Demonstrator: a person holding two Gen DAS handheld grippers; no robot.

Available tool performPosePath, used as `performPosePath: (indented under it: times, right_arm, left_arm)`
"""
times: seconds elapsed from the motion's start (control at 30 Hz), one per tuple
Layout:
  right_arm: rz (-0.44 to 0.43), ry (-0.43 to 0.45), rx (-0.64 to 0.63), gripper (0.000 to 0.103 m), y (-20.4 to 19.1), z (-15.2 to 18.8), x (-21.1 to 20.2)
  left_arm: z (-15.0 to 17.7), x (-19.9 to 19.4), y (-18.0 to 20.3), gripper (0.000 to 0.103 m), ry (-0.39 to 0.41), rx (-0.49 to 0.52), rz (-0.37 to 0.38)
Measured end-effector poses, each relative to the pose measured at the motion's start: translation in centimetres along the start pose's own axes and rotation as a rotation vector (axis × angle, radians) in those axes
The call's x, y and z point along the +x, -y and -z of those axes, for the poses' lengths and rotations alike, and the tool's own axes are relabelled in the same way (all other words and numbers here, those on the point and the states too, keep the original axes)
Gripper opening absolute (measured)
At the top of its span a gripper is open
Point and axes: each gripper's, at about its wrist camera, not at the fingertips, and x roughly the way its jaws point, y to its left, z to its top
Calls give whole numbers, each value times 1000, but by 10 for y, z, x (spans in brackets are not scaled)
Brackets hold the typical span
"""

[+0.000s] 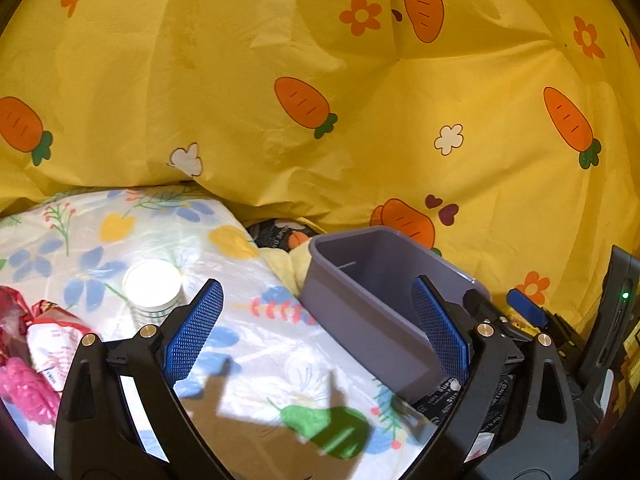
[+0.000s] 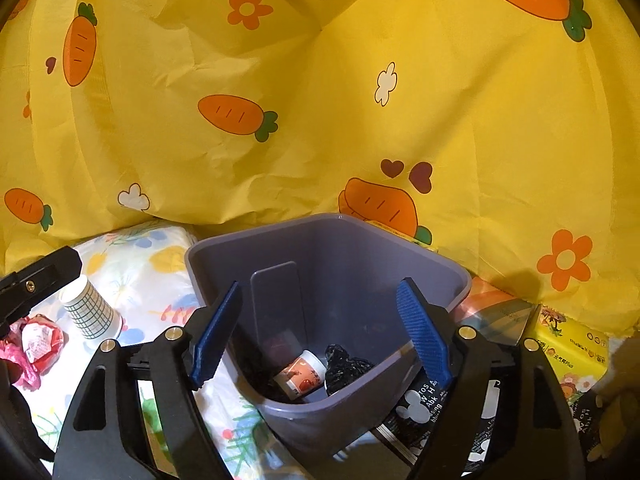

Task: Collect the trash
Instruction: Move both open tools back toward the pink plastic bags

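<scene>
A grey-purple bin (image 2: 360, 272) stands on the flowered sheet. At its bottom lie a small printed cup (image 2: 301, 376) and a crumpled black bag (image 2: 346, 364). My right gripper (image 2: 320, 336) hangs open over the bin's near rim, nothing between its pads. To the left stands a white paper cup (image 1: 152, 288) with a grid pattern, also in the right wrist view (image 2: 90, 312). A red and white wrapper (image 1: 48, 336) and a pink bag (image 1: 24, 392) lie further left. My left gripper (image 1: 318, 332) is open and empty, between the cup and the bin (image 1: 348, 312).
A yellow cloth (image 1: 320, 60) printed with carrots rises close behind everything. A yellow tissue pack (image 2: 572, 348) and black printed packaging (image 2: 420, 404) lie to the right of the bin. The flowered sheet (image 1: 260, 360) covers the near surface.
</scene>
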Motion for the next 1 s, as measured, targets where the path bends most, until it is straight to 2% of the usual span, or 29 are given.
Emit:
performPosePath:
  times: [0.13, 0.37, 0.6, 0.73, 0.83, 0.97, 1.0]
  right_arm:
    - [-34, 21, -12, 81, -14, 6, -19]
    - [-187, 2, -52, 82, -60, 31, -46]
    - [-343, -35, -156, 82, -129, 57, -59]
    - [-404, -61, -210, 82, -165, 70, -65]
    - [-435, -74, -242, 82, -185, 77, -67]
    - [-467, -96, -275, 82, -209, 82, -65]
    - [-475, -100, -284, 82, -213, 84, -65]
  left_arm:
    - [13, -31, -18, 93, 16, 2, -102]
    - [42, -100, -69, 93, 49, -68, -275]
    - [75, -166, -134, 93, 83, -146, -552]
    - [91, -192, -173, 93, 75, -175, -667]
    - [99, -206, -200, 93, 69, -231, -702]
    - [102, -205, -221, 93, 52, -268, -709]
    - [102, -202, -224, 89, 37, -269, -705]
